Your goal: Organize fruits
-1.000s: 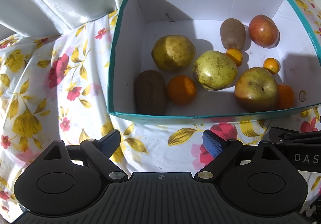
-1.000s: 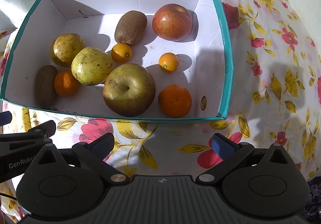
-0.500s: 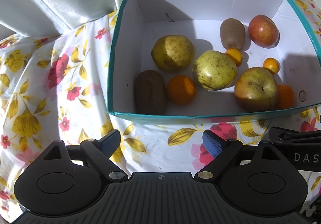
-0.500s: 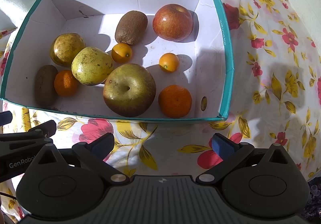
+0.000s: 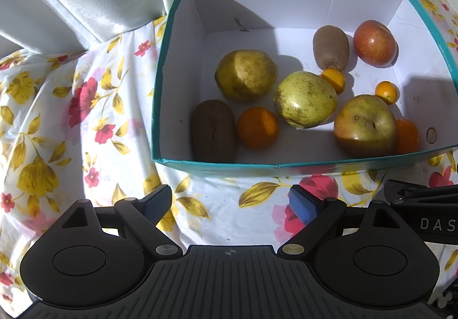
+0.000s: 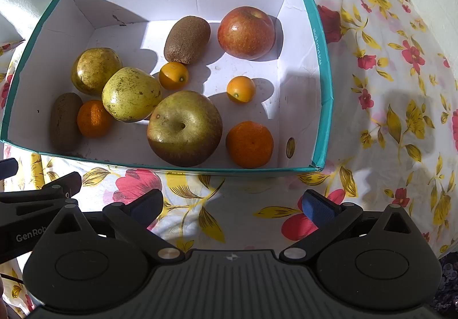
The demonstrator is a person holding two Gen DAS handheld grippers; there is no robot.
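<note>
Holding apples, pears, kiwis and oranges, teal box point(image 6: 322, 67) on floral cloth point(image 6: 400, 90).

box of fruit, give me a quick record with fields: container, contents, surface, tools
container: teal box, white inside, open top
contents: red apple, green apple, two pears, two kiwis, two oranges, two kumquats
surface: floral cloth
left tool: open, empty, short of the box
right tool: open, empty, short of the box
</note>
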